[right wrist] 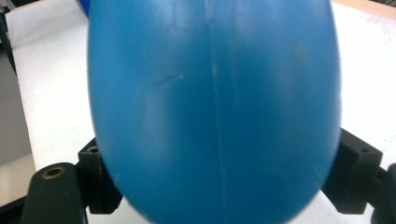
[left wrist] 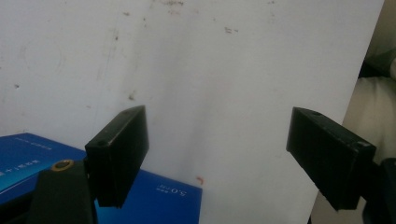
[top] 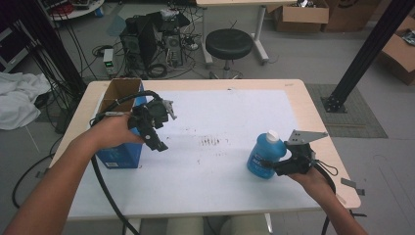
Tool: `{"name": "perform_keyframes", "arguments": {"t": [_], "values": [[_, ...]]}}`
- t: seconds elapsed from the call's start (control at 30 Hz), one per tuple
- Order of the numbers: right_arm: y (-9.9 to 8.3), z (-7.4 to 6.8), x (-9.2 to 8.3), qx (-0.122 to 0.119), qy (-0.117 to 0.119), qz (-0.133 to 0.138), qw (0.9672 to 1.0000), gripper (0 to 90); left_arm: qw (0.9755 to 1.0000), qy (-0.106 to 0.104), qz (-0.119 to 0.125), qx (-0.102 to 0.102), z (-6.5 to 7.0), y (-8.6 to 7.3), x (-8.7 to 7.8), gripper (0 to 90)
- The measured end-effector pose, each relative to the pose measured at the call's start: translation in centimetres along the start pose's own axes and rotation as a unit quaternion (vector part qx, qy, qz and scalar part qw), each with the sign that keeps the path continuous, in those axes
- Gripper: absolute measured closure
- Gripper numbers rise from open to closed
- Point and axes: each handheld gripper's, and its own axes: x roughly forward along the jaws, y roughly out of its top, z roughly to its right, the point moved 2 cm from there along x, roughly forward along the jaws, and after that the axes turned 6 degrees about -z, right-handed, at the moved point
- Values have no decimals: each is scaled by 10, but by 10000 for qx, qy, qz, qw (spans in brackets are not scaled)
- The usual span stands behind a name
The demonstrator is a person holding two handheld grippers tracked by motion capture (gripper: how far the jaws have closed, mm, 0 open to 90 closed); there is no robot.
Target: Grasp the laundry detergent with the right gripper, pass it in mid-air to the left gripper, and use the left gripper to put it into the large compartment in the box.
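A blue bottle with a white cap stands upright on the white sheet at the right of the table. My right gripper is shut on its lower body, and the bottle bulges between the two black jaws in the right gripper view. My left gripper is held above the left side of the table beside an open blue box. Its jaws are spread wide with nothing between them, open over the white sheet, with the blue box low at the left.
The white sheet covers most of the wooden table and has small dark marks near its middle. Beyond the table's far edge stand a black stool, computer cases and cables. A black post rises at the right.
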Motion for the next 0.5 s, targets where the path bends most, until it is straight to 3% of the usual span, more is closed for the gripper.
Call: {"name": "perform_keyframes", "arguments": {"t": [0.5], "values": [[-1, 0, 0, 4, 8, 54, 10000, 227, 10000, 0, 4, -6, 0, 0, 0, 220]]}}
